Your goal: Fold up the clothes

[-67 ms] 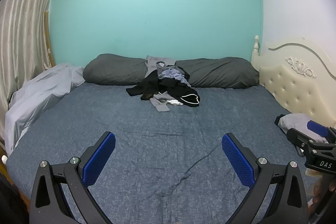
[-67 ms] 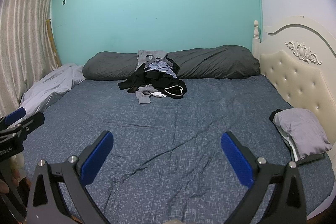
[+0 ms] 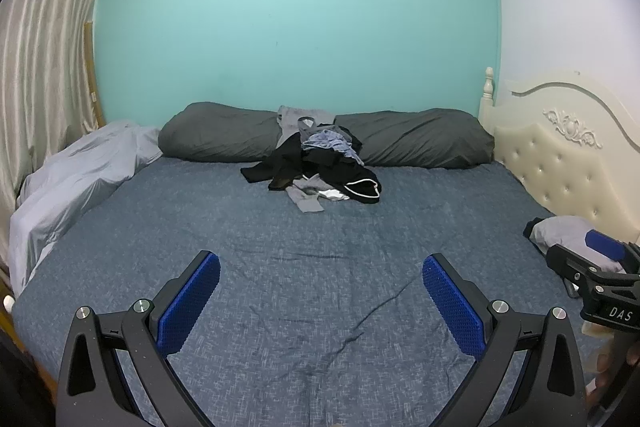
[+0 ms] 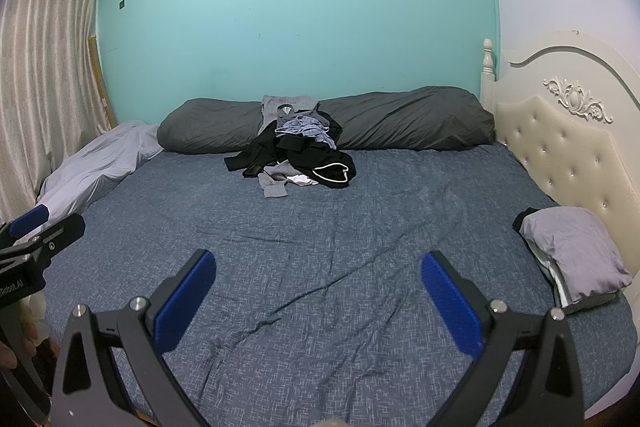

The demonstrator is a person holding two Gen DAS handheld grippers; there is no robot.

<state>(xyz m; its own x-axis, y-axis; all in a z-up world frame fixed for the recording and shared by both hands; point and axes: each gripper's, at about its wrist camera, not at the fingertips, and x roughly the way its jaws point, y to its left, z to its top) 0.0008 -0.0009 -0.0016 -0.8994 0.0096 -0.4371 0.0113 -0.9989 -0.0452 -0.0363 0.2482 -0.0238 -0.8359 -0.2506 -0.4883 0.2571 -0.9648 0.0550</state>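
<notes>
Clothes lie in a loose heap of black, grey and pale blue garments [image 3: 320, 167] at the far side of the blue-grey patterned bedsheet [image 3: 320, 307], resting against the long dark grey bolster pillow [image 3: 416, 139]. From my left gripper [image 3: 320, 307] the heap sits straight ahead and well apart; from my right gripper [image 4: 316, 303] it lies ahead and a little left, so I judge neither side clearly nearer. Both grippers hover over bare sheet with their blue pads spread wide, holding nothing. The heap's long axis runs roughly across my view, parallel to the pillow. A folded grey garment stack [image 4: 572, 251] rests by the cream tufted headboard [image 4: 560, 155], near the right side. Any grab at the heap calls for a long forward reach.
</notes>
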